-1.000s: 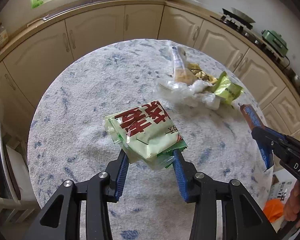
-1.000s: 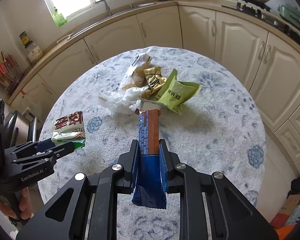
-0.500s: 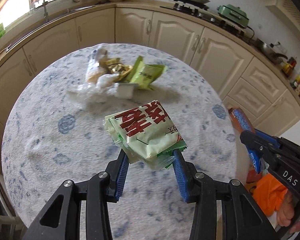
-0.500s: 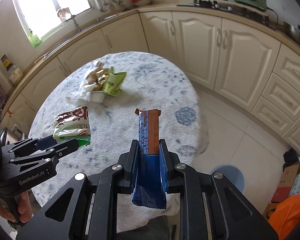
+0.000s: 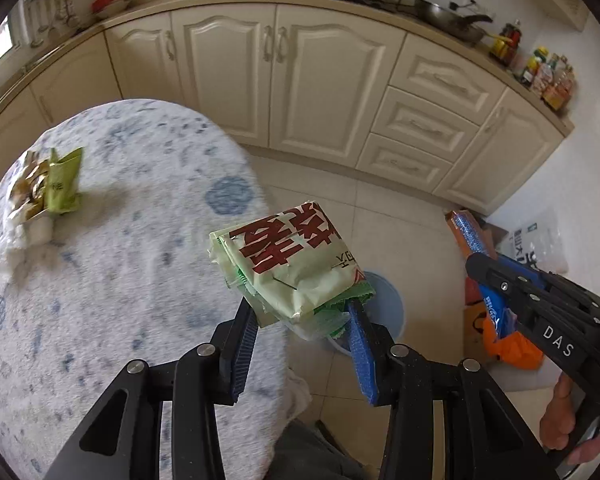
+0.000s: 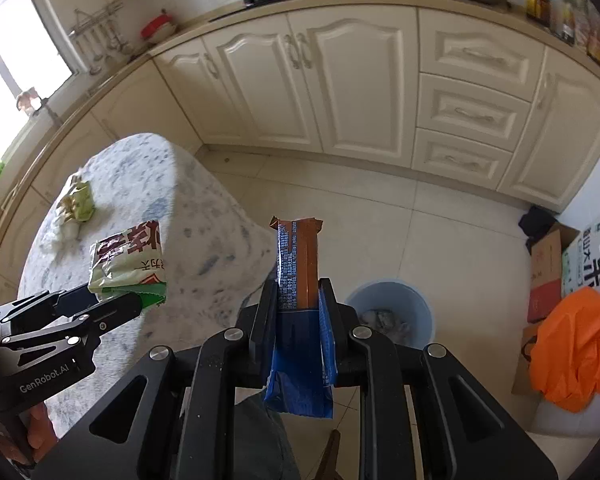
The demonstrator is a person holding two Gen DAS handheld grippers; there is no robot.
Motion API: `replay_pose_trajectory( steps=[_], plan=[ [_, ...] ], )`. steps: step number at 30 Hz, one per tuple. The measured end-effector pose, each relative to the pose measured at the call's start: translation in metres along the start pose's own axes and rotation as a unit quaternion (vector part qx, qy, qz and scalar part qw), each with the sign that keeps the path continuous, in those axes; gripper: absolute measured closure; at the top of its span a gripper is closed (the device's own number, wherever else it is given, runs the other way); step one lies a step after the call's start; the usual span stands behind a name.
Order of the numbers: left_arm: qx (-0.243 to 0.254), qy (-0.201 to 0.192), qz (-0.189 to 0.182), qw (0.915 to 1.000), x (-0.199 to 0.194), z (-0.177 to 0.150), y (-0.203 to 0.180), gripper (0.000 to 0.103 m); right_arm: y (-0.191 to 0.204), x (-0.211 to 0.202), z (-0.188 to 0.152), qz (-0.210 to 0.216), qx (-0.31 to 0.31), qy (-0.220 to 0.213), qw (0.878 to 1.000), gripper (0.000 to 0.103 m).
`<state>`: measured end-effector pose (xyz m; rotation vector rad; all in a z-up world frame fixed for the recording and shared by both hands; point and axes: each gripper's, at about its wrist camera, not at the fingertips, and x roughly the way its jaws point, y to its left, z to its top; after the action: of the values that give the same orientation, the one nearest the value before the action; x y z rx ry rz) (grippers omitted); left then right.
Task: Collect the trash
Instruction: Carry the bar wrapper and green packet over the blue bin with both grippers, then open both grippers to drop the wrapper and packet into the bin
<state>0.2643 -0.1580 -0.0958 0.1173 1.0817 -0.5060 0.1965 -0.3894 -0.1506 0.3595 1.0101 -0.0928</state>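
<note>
Both of my grippers are loaded. My left gripper [image 5: 304,328] is clamped on a pale green snack packet [image 5: 288,264] with red lettering, a second green wrapper pinched under it; my right gripper [image 6: 300,312] is closed tight on a long blue-and-brown bar wrapper [image 6: 298,276] that stands up between its pads.

What has changed: a second ago both cameras looked down on the round table [image 5: 100,280] with the litter heap straight ahead at twelve o'clock. Now I have swung both hands off to the side, so in the left view the table has slid to nine o'clock and tiled floor fills the middle. A blue bin [image 6: 392,312] has come into view, at about four o'clock in the right view, just past my right fingertips, and peeping out behind the packet in the left view. I judge this as the carry to the bin nearly done; what's left is bringing each gripper over its mouth and letting go.

Counting: two grippers, each holding trash; one bar wrapper; one red-lettered packet plus what looks like one green wrapper beneath it; one bin, with some crumpled scraps already inside. One heap remains on the table [image 5: 40,196] at ten o'clock: one green packet, one gold wrapper, some white crumpled plastic. I cannot tell its exact count.
</note>
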Motion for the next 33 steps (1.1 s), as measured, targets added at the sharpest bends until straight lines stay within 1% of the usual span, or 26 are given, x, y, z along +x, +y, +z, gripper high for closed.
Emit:
replay_pose_trajectory(
  steps=[3,10,12,13,15,16,17,18,19,20,21,24,27,30,33],
  plan=[
    [0.023,0.019,-0.010,0.9995,0.024,0.011,-0.031,0.064,-0.033,-0.001,-0.004,-0.018,0.029,0.001,0.999,0.084],
    [0.077,0.060,-0.022,0.9950,0.083,0.034,-0.103,0.063,-0.090,-0.001,-0.014,-0.041,0.080,0.007,0.996,0.084],
    [0.091,0.066,-0.022,0.9935,0.098,0.037,-0.118,0.063,-0.107,0.000,-0.019,-0.044,0.100,0.011,0.994,0.084],
    [0.096,0.071,-0.022,0.9926,0.112,0.043,-0.121,0.063,-0.116,0.000,-0.023,-0.046,0.110,0.012,0.993,0.084],
    [0.107,0.080,-0.026,0.9907,0.130,0.050,-0.133,0.061,-0.129,0.000,-0.030,-0.055,0.125,0.013,0.991,0.084],
    [0.114,0.082,-0.028,0.9897,0.140,0.054,-0.140,0.058,-0.134,0.000,-0.033,-0.060,0.133,0.015,0.989,0.084],
    [0.122,0.084,-0.017,0.9888,0.149,0.057,-0.147,0.047,-0.142,0.001,-0.037,-0.065,0.143,0.018,0.988,0.084],
    [0.129,0.084,0.006,0.9880,0.158,0.058,-0.151,0.039,-0.147,0.002,-0.040,-0.068,0.150,0.022,0.986,0.084],
    [0.134,0.081,0.023,0.9874,0.165,0.059,-0.156,0.029,-0.152,0.003,-0.043,-0.069,0.156,0.029,0.985,0.084],
    [0.140,0.079,0.031,0.9865,0.170,0.058,-0.160,0.028,-0.157,0.005,-0.046,-0.070,0.160,0.036,0.984,0.084],
    [0.143,0.084,0.032,0.9857,0.176,0.057,-0.162,0.028,-0.162,0.007,-0.049,-0.070,0.165,0.043,0.983,0.084],
    [0.134,0.107,0.015,0.9852,0.189,0.054,-0.159,0.028,-0.166,0.013,-0.054,-0.079,0.163,0.051,0.982,0.084],
    [0.126,0.109,0.029,0.9856,0.196,0.056,-0.150,0.028,-0.161,0.020,-0.055,-0.074,0.155,0.057,0.983,0.084],
    [0.115,0.108,0.034,0.9869,0.192,0.051,-0.144,0.028,-0.157,0.028,-0.055,-0.059,0.151,0.065,0.985,0.083],
    [0.102,0.102,0.036,0.9889,0.185,0.050,-0.132,0.028,-0.146,0.034,-0.049,-0.062,0.139,0.063,0.986,0.082]
  ],
)
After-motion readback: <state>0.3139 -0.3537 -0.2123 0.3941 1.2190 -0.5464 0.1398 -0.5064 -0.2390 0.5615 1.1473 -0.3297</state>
